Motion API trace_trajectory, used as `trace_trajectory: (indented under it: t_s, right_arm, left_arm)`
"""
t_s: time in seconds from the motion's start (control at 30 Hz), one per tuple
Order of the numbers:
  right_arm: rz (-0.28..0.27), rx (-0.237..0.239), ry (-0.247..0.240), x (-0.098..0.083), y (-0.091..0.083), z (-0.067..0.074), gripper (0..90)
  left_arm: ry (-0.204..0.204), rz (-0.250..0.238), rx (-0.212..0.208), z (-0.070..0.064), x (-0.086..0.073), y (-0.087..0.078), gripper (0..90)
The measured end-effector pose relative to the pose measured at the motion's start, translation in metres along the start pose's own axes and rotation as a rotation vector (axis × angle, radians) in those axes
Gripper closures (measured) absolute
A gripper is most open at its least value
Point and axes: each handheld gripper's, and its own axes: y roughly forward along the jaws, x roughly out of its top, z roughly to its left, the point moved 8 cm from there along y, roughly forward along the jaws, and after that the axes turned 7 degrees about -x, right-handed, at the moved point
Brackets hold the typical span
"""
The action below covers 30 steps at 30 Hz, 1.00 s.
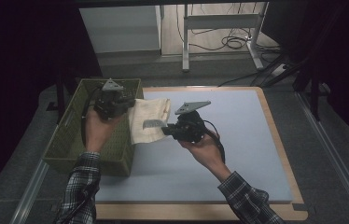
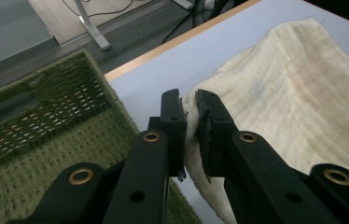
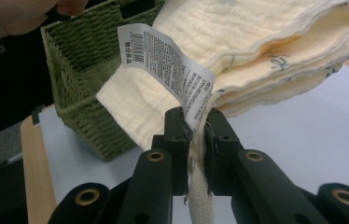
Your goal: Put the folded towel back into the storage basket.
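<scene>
Folded cream cloth [image 1: 150, 120] is held up betw. both grippers, just above the pad's [image 1: 238, 158] left edge, right beside the green woven basket [image 1: 70, 140]. It hangs in several layers; a white care label [image 3: 163, 60] w/ printed text sticks out of one edge.

Right gripper [image 1: 167, 130] is clamped on the cloth's edge at the label, jaws pinching the fabric, which runs down betw. them in the right gripper view. Left gripper [image 1: 127, 104] is clenched on the other edge of the cloth, at the basket's near-side rim; in the left gripper view the jaws nip the cloth border w/ the rest spreading away over the pad.

Basket sits at the pad's left edge, partly off it. Pad lies on a wood-rimmed tabletop [image 1: 275, 126]. Person's plaid sleeves [image 1: 81, 186] come in from the near edge. Beyond the far edge: floor w/ cables [image 1: 233, 42] and metal desk legs [image 1: 186, 42].
</scene>
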Motion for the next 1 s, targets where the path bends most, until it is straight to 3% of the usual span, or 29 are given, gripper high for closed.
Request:
trace_trajectory:
  t_s: [0.43,0.77,1.0]
  right_arm:
    - [-0.028,0.027,0.023,0.023,0.036,0.016,80.9]
    - [-0.040,0.052,0.028,0.040,0.070,0.041,80.9]
    - [-0.027,0.038,0.025,0.047,0.092,0.054,80.9]
  left_arm:
    - [-0.042,-0.004,0.066,0.035,-0.011,-0.025,81.9]
    - [-0.078,-0.016,0.132,0.065,-0.023,-0.048,81.8]
    - [-0.101,-0.009,0.167,0.081,-0.037,-0.055,81.8]
